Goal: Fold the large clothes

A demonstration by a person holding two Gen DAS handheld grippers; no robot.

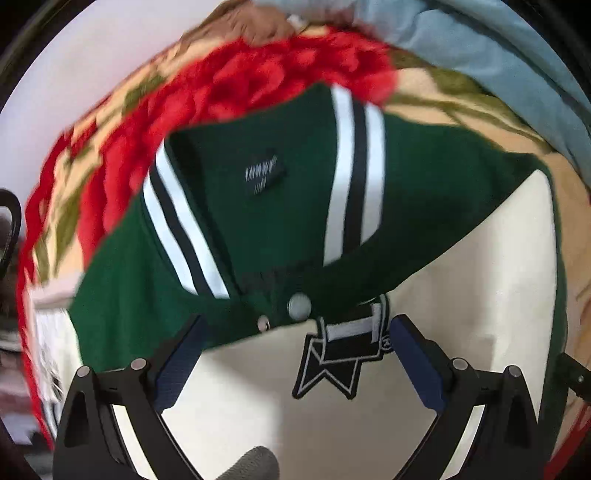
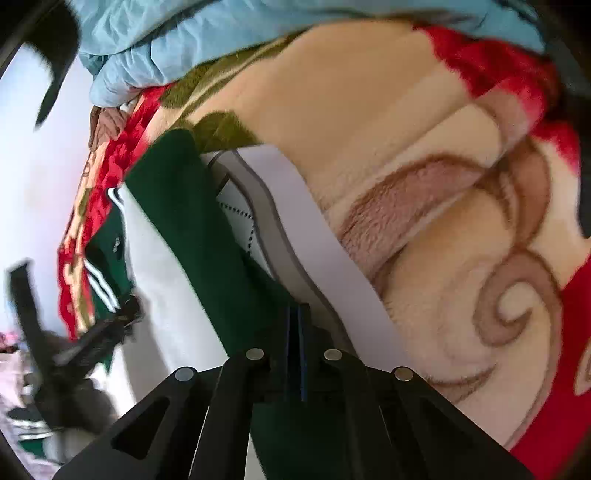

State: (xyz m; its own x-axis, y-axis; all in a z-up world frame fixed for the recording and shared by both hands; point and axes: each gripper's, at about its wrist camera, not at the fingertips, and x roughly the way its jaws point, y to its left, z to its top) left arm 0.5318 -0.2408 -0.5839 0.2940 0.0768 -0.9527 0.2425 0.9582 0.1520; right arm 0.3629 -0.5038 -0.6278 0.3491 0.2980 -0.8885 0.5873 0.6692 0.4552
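A dark green varsity jacket (image 1: 277, 221) with cream sleeves, a white-and-black striped collar and a black star patch (image 1: 332, 362) lies spread on a floral blanket (image 1: 258, 81). My left gripper (image 1: 295, 354) hovers open just above the jacket's chest, with the patch and a metal snap (image 1: 299, 305) between its blue pads (image 1: 173, 365). Nothing is pinched there. In the right wrist view my right gripper (image 2: 299, 317) is shut, its pads pressed together on the green edge of the jacket (image 2: 192, 229), beside a white and grey lining panel (image 2: 295, 206). The left gripper (image 2: 110, 325) shows there as a blurred black shape.
The red, cream and olive fleece blanket (image 2: 424, 155) covers the bed under the jacket. A pale blue quilt (image 2: 184, 33) is bunched along the far side (image 1: 461, 40). A brownish cloth (image 2: 107, 125) lies by the blanket's far edge.
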